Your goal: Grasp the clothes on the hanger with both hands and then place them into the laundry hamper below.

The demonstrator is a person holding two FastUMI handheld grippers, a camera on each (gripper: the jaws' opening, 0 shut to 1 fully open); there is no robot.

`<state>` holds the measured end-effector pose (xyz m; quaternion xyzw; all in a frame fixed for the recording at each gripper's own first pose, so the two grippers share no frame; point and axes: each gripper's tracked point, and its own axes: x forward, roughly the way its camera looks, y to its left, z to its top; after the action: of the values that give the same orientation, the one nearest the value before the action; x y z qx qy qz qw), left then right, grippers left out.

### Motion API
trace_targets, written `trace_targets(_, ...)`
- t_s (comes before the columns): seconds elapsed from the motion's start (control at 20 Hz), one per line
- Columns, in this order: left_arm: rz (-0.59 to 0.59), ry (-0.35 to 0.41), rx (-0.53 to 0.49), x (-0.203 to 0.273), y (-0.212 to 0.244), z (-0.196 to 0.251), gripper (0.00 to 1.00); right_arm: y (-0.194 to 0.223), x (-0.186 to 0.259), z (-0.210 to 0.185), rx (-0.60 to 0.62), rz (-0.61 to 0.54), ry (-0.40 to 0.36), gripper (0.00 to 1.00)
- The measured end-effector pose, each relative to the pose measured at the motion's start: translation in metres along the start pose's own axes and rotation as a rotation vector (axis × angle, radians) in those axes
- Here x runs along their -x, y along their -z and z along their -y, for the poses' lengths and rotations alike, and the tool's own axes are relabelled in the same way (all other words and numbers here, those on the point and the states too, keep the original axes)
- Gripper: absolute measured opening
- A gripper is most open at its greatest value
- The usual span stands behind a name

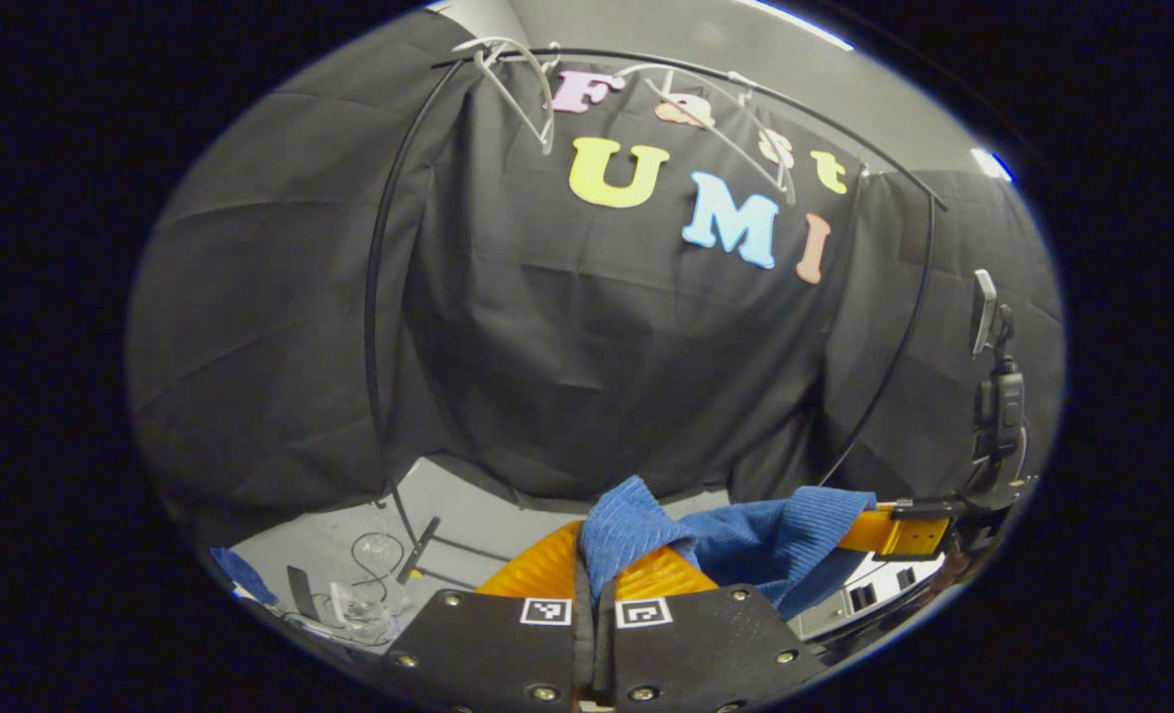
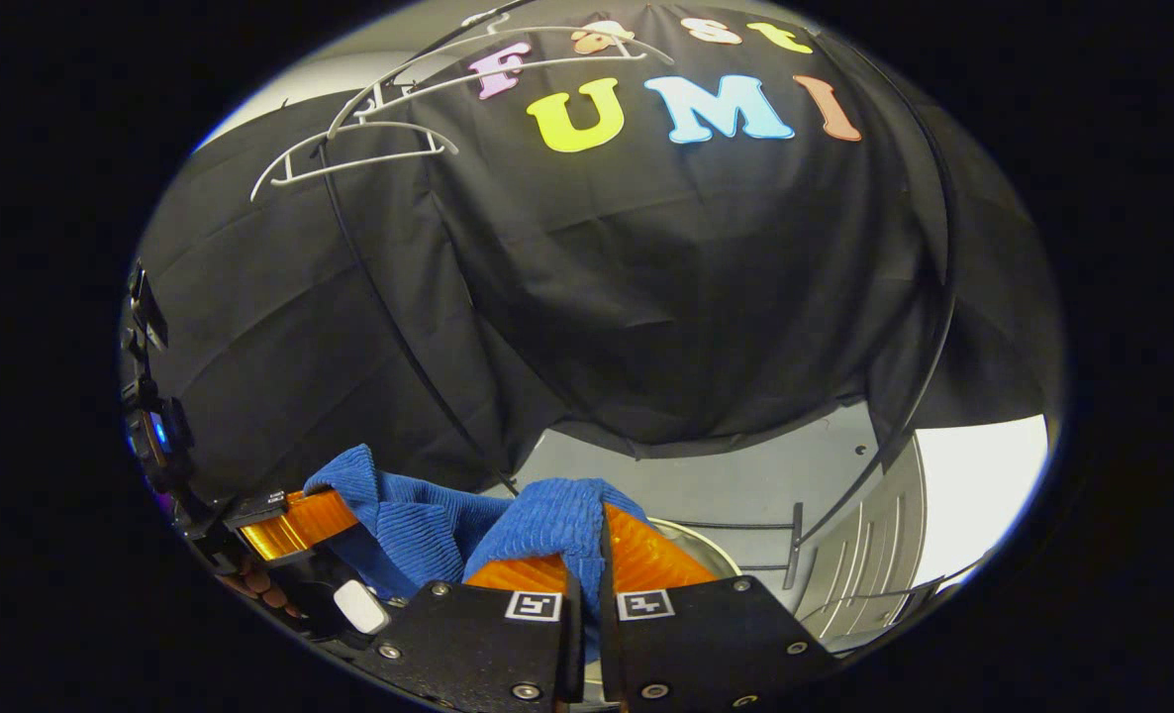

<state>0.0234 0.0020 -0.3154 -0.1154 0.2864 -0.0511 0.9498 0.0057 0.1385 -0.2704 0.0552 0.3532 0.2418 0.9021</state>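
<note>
Blue ribbed garment [image 1: 745, 540] hangs pinched in both grippers' jaws, left gripper [image 1: 595, 584] and right gripper [image 2: 587, 569]; uneven release could miss the hamper.

Blue ribbed clothes [image 1: 745, 540], orange fingers [image 2: 646, 560]

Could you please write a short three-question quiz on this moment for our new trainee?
1. True or false: the blue garment hangs on a white hanger.
2. What is the left gripper shut on?
A. a hanger
B. the blue garment
C. a cable
3. Fill in: the right gripper has orange ____.

Key:
1. False; the garment is stretched between the two grippers, and the hangers on the rail are bare.
2. B
3. fingers
</note>
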Motion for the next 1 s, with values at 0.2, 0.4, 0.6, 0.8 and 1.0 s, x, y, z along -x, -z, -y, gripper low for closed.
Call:
trace_targets(0.2, -0.115, -0.049, -0.02, -0.006, 0.05, -0.01, 0.01, 0.029, -0.008, 0.009, 0.027, -0.065, 0.037, 0.07)
trace_targets(0.4, -0.189, -0.08, -0.039, -0.019, 0.077, -0.013, 0.02, 0.052, -0.017, 0.02, 0.054, -0.125, 0.066, 0.1)
trace_targets(0.6, -0.263, -0.111, -0.052, -0.018, 0.1, -0.02, 0.02, 0.081, -0.019, 0.024, 0.087, -0.195, 0.091, 0.16)
trace_targets(0.8, -0.322, -0.134, -0.048, -0.021, 0.126, -0.024, 0.12, 0.097, -0.018, 0.032, 0.094, -0.237, 0.105, 0.44)
trace_targets(1.0, -0.297, -0.161, -0.051, -0.02, 0.116, -0.028, 0.91, 0.101, -0.018, 0.029, 0.092, -0.224, 0.105, 0.85)
